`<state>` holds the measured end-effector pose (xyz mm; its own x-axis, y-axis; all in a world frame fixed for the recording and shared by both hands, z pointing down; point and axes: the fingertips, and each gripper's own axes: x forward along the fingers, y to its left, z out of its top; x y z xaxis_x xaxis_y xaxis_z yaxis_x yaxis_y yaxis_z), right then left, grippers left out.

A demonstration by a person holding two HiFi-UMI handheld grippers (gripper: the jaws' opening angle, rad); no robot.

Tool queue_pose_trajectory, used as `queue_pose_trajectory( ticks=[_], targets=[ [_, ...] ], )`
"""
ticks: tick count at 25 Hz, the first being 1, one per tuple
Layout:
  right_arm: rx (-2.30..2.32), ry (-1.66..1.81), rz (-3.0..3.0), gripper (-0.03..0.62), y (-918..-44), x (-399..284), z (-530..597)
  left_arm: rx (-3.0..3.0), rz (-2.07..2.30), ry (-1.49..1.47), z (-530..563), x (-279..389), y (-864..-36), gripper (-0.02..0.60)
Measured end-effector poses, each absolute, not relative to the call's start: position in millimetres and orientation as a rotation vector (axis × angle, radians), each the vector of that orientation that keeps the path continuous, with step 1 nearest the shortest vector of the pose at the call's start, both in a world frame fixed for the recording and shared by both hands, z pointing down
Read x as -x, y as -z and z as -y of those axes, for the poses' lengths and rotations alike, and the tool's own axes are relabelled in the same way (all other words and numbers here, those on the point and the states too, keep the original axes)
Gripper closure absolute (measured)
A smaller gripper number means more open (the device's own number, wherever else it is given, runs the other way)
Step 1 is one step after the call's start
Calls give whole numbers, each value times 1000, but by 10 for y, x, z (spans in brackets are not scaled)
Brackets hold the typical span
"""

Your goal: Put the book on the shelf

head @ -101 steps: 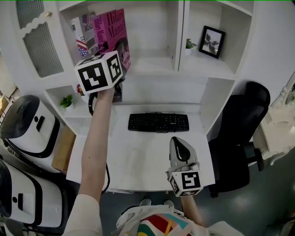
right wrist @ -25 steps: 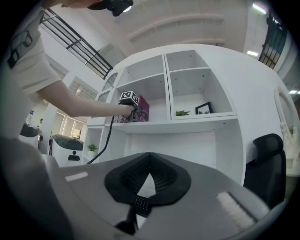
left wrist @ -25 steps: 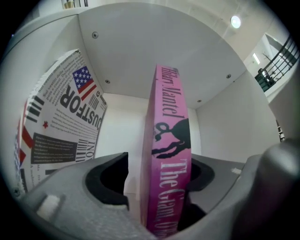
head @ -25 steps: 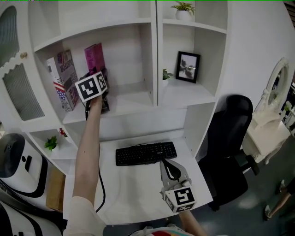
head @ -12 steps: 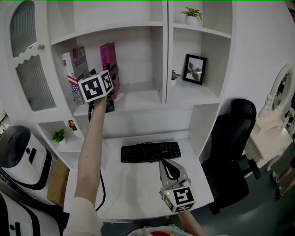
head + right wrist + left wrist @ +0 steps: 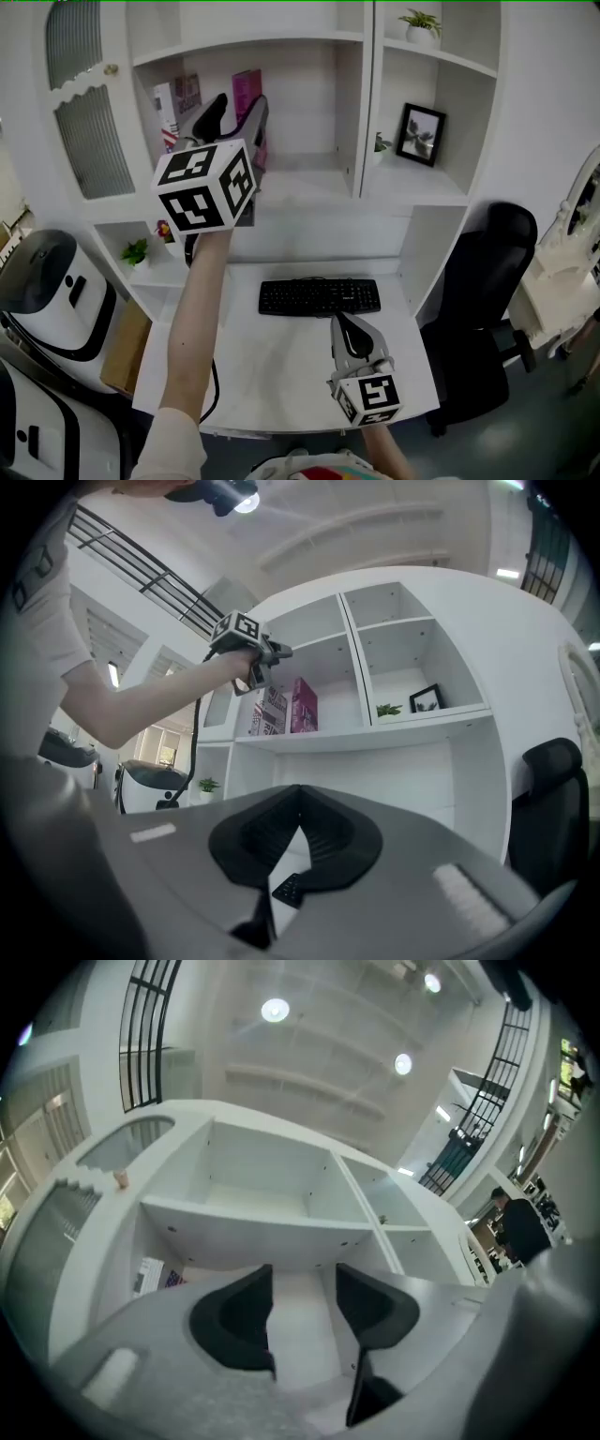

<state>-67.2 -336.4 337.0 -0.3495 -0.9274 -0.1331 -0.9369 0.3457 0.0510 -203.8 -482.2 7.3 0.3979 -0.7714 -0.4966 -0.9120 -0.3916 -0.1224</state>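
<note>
Down and left of the left tongs (image 6: 239,103), noticing two rounded white machines (image 6: 52,281) on the floor and a small green plant (image 6: 136,251) in a low cubby. Holding the left tongs raised on an outstretched arm (image 6: 202,309) in front of the shelf (image 6: 309,183), pointing them slightly upward. Keeping their jaws parted after just closing them partway, and gripping nothing: only bare white shelf boards showing in the gap. Seeing the pink book (image 6: 246,86) standing upright on the shelf just beyond these tongs, clear of both jaws, with a patterned book (image 6: 172,103) standing just beside it, further to the left of the tongs. Looking below the left tongs and just ahead of the right tongs (image 6: 345,323), finding a black keyboard (image 6: 319,296) lying on the white desk (image 6: 281,366). Holding the right tongs low over the desk's front part, nearly level, aiming them toward the shelf. Keeping their jaws clenched tip to tip, carrying nothing. Spotting, up and to the right of the right tongs, a framed picture (image 6: 420,134) leaning in the right-hand compartment, a tiny plant (image 6: 382,142) beside it, and a potted plant (image 6: 420,23) one shelf higher. Finding a black chair (image 6: 483,281) standing well to the right of the right tongs, beside the desk.
</note>
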Motion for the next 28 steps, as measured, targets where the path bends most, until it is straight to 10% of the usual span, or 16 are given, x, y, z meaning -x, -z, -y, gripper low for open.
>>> queue_pose_trajectory(
  ticks=[9, 28],
  targets=[
    [1705, -227, -2503, 592, -3275, 734, 3286, 2086, -1361, -681, 3599, 2057, -280, 572],
    [1757, -326, -2514, 592, -3375, 656, 3306, 2224, -1621, -532, 3289, 2133, -2562, 583]
  ],
)
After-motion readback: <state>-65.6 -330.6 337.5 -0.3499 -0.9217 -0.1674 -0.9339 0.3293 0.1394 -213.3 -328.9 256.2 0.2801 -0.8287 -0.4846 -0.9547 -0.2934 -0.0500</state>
